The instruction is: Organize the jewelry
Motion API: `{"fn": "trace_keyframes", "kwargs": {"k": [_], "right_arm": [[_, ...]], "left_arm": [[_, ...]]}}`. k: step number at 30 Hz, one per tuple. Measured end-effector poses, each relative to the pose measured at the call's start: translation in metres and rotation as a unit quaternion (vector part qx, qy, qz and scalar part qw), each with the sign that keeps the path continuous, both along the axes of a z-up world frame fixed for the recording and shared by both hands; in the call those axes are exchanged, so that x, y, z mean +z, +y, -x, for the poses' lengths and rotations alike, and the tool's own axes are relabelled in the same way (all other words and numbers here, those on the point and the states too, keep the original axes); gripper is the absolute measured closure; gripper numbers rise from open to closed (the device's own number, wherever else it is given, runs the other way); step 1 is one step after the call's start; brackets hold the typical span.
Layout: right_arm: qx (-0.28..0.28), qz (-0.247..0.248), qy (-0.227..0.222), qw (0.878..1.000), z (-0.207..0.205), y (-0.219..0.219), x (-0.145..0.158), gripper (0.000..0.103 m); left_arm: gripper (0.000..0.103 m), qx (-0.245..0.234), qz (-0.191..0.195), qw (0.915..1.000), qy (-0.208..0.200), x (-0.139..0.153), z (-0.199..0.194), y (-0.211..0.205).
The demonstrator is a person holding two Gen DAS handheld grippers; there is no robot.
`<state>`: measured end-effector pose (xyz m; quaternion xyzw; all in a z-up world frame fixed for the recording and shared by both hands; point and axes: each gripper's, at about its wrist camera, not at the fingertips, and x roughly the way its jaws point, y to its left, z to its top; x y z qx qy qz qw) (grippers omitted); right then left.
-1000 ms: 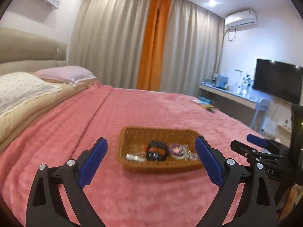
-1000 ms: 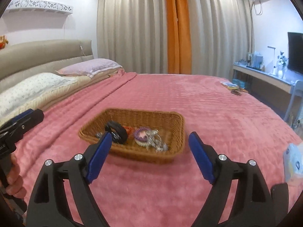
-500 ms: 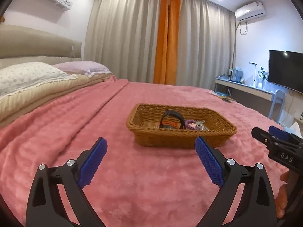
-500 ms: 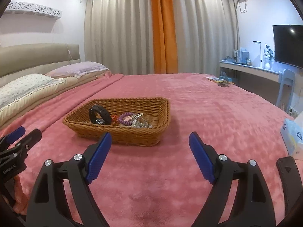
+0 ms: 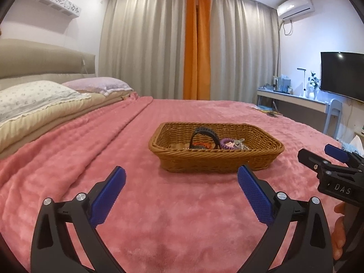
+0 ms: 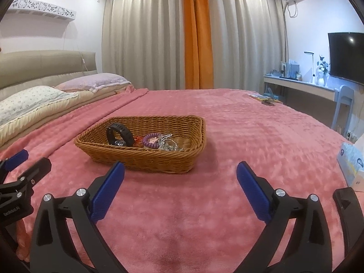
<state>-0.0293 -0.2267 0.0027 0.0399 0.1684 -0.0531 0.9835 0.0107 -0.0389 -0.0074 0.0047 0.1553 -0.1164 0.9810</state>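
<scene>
Woven brown wicker forms the shallow rectangular basket point(image 5: 216, 152), which sits on the pink plush bedspread point(image 5: 182, 216) just ahead of both pairs of jaws. By the look of it, the sorting has not begun: every piece lies heaped together in the basket's middle, and nothing is held.

Standing on edge in the heap is a black watch point(image 6: 120, 134) with a matte rubbery strap looped into a ring. Beside it lie a purple coiled bracelet point(image 6: 150, 140), something orange that is mostly hidden, and a tangle of glinting silver pieces point(image 6: 168, 142) too small to tell apart.

The left gripper point(image 5: 181, 192) has its ribbed blue pads spread wide on empty air. On the right gripper point(image 6: 180, 187) the jaws are opening, also with nothing between them. The basket lies ahead of them and to their left.
</scene>
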Motion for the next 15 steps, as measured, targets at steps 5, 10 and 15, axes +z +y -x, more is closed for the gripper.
{"fn": "trace_keyframes", "kwargs": {"k": [5,10,15], "right_arm": [[0.000,-0.006,-0.007,1.000,0.0052,-0.0020,0.0012,0.008],[0.001,-0.001,-0.010,1.000,0.0075,0.0006,0.0022,0.008],[0.002,-0.002,-0.010,1.000,0.0085,0.0004,0.0024,0.008]], "left_arm": [[0.007,0.003,-0.005,1.0000,-0.006,0.0006,0.0033,-0.0016],[0.007,0.005,-0.010,0.9999,-0.006,0.0003,0.0036,-0.0029],[0.007,0.015,-0.012,0.9998,-0.004,0.0009,0.0032,-0.0030]]}}
